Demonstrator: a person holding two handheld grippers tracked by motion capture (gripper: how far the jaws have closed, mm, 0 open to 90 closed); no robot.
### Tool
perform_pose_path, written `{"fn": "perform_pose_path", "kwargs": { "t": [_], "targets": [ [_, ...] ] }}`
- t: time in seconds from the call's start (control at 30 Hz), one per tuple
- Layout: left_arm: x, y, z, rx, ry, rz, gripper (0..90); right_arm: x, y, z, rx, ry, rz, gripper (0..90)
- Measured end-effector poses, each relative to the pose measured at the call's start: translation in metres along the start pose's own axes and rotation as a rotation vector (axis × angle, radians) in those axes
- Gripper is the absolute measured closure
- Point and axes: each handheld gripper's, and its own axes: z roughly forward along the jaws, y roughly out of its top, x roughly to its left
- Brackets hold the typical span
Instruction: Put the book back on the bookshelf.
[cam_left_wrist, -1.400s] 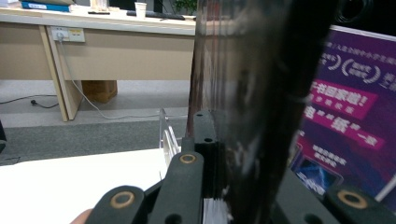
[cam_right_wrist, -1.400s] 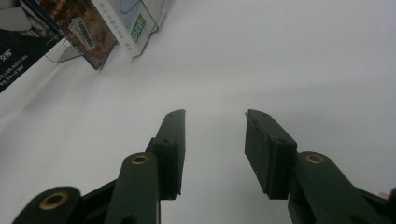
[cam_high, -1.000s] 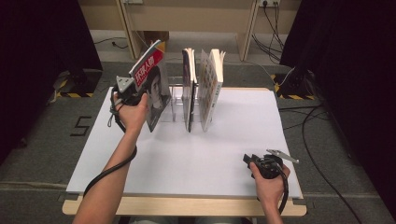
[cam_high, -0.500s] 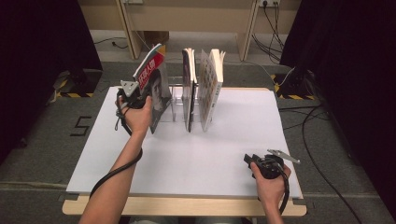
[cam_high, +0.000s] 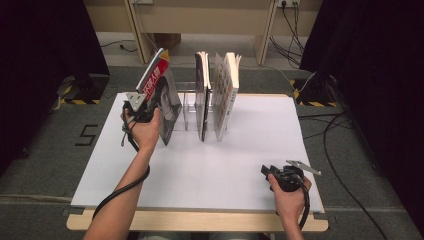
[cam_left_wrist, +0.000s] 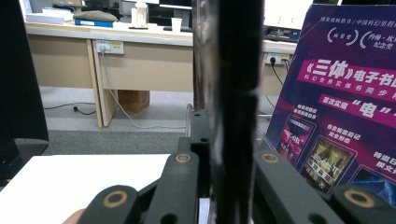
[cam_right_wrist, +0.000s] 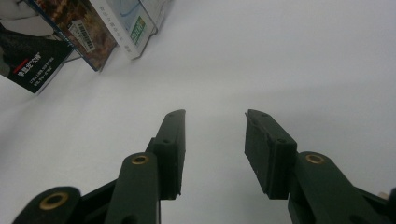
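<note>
Right gripper (cam_high: 272, 171) rests open and idle on the near right of the table (cam_high: 240, 165). Farther left, the left gripper (cam_high: 141, 111) clamps the red-covered book (cam_high: 161, 95); its jaws have just eased slightly, the book now standing steeper at the clear rack (cam_high: 189, 102), nearly placed.

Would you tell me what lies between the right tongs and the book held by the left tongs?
Bare white tabletop, seen in the high view, between the right tongs and the red-spined book.

Red-white-black book (cam_high: 161, 95); purple poster-like cover (cam_left_wrist: 343, 93); white table (cam_high: 240, 155); black fingers (cam_right_wrist: 173, 154); middle book (cam_high: 201, 95) possibly dark.
</note>
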Motion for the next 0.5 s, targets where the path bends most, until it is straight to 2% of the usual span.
{"fn": "perform_pose_path", "kwargs": {
  "t": [0.13, 0.2, 0.37, 0.43, 0.5],
  "targets": [
    [0.0030, 0.0010, 0.0006, 0.013, -0.008, -0.014, 77.0, 0.0002, -0.0002, 0.0001, 0.000, -0.001, -0.001, 59.0],
    [0.0050, 0.0005, 0.0011, 0.021, -0.026, -0.028, 72.6, -0.0002, -0.0001, 0.0001, 0.000, -0.003, -0.001, 59.0],
    [0.0085, -0.0019, 0.0011, 0.035, -0.039, -0.023, 61.7, 0.0006, -0.0001, 0.0000, 0.001, -0.001, 0.000, 59.0],
    [0.0096, -0.0013, 0.0008, 0.036, -0.051, -0.034, 58.0, 0.0008, -0.0002, 0.0001, 0.001, -0.002, -0.001, 59.0],
    [0.0104, 0.0001, 0.0004, 0.041, -0.053, -0.023, 55.6, 0.0014, -0.0003, 0.0000, 0.003, -0.001, 0.006, 59.0]
  ]
}}
